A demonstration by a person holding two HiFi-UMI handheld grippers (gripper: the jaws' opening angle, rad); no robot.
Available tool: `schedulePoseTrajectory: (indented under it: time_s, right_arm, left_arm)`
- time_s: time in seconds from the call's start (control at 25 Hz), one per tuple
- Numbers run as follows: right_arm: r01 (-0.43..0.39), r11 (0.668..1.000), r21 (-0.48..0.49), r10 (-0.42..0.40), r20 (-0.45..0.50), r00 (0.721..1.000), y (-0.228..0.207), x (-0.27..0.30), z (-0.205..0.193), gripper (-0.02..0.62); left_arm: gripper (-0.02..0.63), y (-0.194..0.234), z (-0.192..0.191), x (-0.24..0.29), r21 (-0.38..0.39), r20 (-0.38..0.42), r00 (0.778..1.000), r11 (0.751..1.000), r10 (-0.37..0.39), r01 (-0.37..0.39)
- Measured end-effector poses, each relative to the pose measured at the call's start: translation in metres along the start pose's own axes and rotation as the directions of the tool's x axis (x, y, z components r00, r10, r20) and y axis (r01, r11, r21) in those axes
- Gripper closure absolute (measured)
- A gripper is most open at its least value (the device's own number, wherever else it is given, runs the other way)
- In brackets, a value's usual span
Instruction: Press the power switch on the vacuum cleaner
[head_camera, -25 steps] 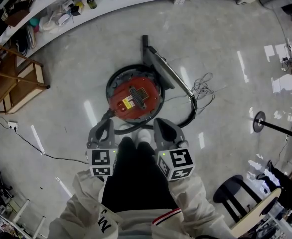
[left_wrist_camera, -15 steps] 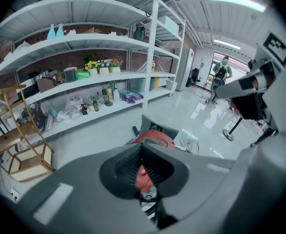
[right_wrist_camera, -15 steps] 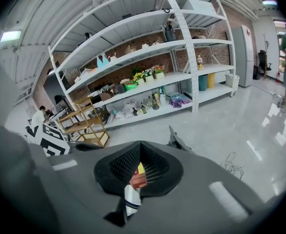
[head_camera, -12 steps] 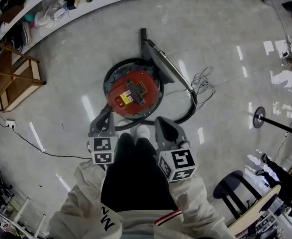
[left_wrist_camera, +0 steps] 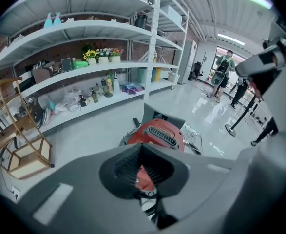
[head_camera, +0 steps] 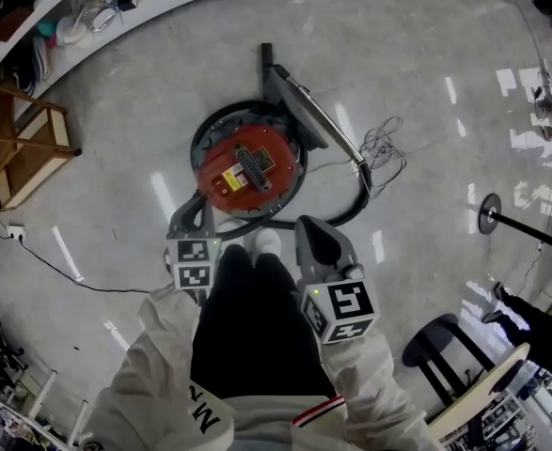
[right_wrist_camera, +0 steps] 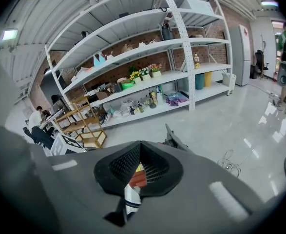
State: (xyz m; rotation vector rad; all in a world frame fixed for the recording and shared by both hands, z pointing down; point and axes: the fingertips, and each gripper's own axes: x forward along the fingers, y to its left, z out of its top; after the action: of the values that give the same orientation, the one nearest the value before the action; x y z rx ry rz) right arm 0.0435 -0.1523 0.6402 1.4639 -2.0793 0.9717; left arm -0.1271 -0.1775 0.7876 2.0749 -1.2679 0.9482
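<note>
Our left gripper (head_camera: 192,211) and right gripper (head_camera: 312,225) are both closed, empty. The red vacuum cleaner (head_camera: 247,170) sits on the floor (head_camera: 426,83) at twelve o'clock, near our feet (head_camera: 268,242). We cannot spot its switch, so a push may skid off.

Round red vacuum cleaner (head_camera: 247,170) on the pale floor — grey wand and black hose alongside.

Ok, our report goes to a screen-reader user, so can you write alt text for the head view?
Seen from above, a round red vacuum cleaner sits on a glossy grey floor just ahead of a standing person. The person's left tool and right tool, both closed and empty, are held low beside black trousers, neither touching the vacuum.
</note>
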Motion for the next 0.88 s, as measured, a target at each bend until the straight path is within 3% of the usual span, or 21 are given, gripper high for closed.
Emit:
schedulePoseTrajectory:
  time_s: [0.56,0.88]
  right_arm:
    - [0.022,1.000,0.022,-0.022,-0.027,0.999,-0.007,-0.001,-0.004,0.595]
    - [0.046,0.998,0.035,-0.044,-0.045,0.998,-0.020,-0.004,-0.013,0.595]
  left_arm:
    - [0.606,0.000,-0.048,0.056,0.038,-0.113,0.994,0.999,-0.001,0.006]
    - [0.606,-0.002,-0.058,0.077,0.075,-0.142,0.990,0.997,-0.004,0.015]
